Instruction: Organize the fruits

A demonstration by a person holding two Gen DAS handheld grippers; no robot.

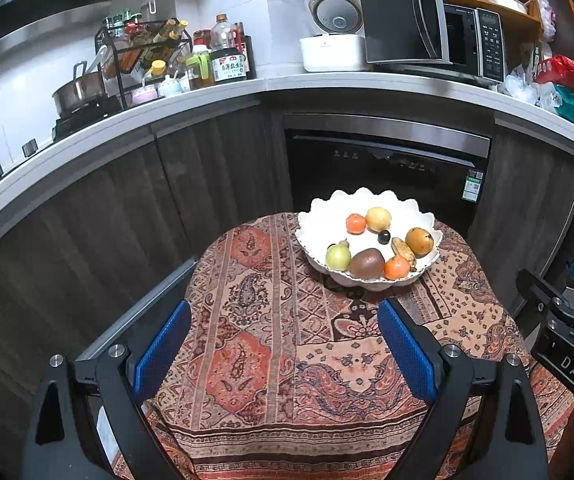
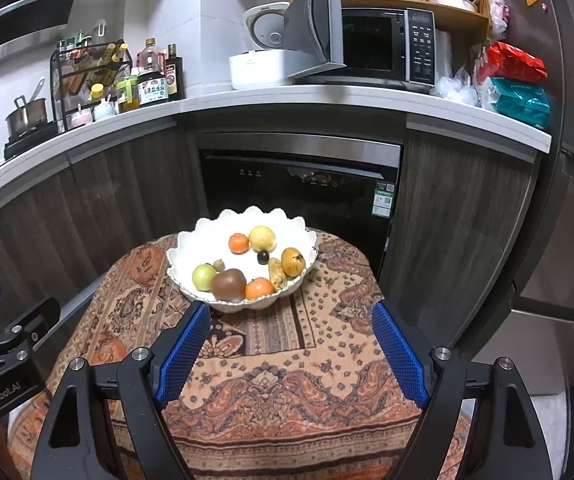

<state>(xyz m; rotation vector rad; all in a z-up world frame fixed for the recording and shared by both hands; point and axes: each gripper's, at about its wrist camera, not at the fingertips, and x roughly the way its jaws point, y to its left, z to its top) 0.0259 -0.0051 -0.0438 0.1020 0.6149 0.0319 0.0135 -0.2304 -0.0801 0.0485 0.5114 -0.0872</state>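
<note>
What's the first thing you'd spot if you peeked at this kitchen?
The white scalloped bowl full of colourful fruit, sitting on the patterned tablecloth at the far side of the little table. Behind it on the counter, the microwave stands with its door swung open. Up close, the right gripper hangs open, blue-padded.

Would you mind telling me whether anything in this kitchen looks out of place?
The microwave on the counter has its door swung wide open with nothing visible inside. The fruit sits tidily in the white bowl.

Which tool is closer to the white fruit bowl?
Right. The right tool sits just before the white fruit bowl's near rim, open. The left tool hangs further back and left of it, also open.
</note>
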